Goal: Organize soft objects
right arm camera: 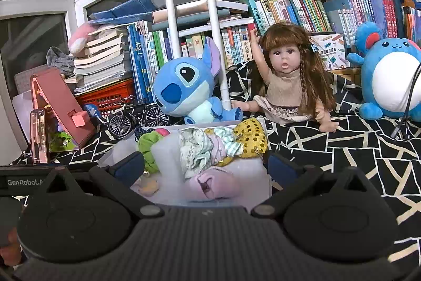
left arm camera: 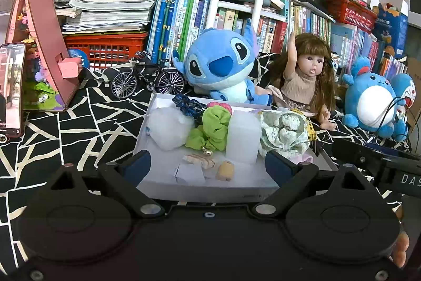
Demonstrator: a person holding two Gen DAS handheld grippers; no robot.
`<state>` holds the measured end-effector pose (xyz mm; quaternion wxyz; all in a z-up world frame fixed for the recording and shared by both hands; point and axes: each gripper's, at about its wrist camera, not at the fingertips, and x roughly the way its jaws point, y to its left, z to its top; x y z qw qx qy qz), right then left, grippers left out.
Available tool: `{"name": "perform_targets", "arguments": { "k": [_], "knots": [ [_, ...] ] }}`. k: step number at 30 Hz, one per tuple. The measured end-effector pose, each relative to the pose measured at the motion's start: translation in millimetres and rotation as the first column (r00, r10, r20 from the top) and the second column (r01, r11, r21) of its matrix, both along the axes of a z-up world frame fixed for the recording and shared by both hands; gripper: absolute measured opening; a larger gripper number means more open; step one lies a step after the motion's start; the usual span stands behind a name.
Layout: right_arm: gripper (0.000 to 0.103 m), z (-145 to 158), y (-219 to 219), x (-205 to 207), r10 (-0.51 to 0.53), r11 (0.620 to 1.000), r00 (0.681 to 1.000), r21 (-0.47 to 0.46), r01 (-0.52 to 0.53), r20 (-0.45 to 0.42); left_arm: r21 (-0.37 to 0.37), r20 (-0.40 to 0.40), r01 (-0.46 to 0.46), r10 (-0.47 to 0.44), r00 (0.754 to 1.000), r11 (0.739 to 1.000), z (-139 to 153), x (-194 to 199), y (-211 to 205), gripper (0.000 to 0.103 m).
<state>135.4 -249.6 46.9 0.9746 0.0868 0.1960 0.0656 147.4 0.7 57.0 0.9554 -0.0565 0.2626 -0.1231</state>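
White cardboard tray (left arm camera: 158, 107) on the black-and-white patterned cloth (left arm camera: 79, 128) holds the soft things I am to sort: a white fluffy puff (left arm camera: 168, 127) at its left edge, a green scrunchie (left arm camera: 210, 129) beside it, a pale foam block (left arm camera: 243, 136) at the middle, and a mint lace cloth (left arm camera: 285, 132) toward the right edge. My left claw (left arm camera: 208, 168) hangs over the tray's near edge, jaws spread wide, holding nothing; my right claw (right arm camera: 206, 166) is likewise spread and empty above a lilac bundle (right arm camera: 210, 181) at the near right corner. I judge all of these light, limp and easily crushed; the scrunchie should be pinched across its gathered band, the lace at a thick fold, so it does not slip or snag.
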Motion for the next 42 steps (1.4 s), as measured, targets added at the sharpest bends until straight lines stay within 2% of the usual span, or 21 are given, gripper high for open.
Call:
{"name": "perform_targets", "arguments": {
  "k": [12, 23, 32, 42],
  "knots": [
    [0.103, -11, 0, -11, -0.001, 1.000, 1.000, -0.019, 0.001, -0.023, 0.015, -0.029, -0.011, 0.011, 1.000, 1.000, -13, -9, 2, 0.094],
    [0.103, -32, 0, -24, -0.018, 0.999, 0.997, -0.039, 0.015, -0.081, 0.040, -0.079, -0.025, 0.028, 0.996, 0.999, -42, -22, -1, 0.094],
    [0.103, -48, 3, -20, -0.028, 0.997, 0.989, -0.082, 0.017, -0.145, 0.074, -0.132, -0.050, 0.060, 0.989, 0.996, -57, -17, -4, 0.094],
    [0.103, -62, 4, -8, -0.044, 0.995, 0.975, -0.098, 0.023, -0.220, 0.113, -0.139, -0.076, 0.092, 0.986, 0.991, -65, -11, -9, 0.096]
  ]
}}
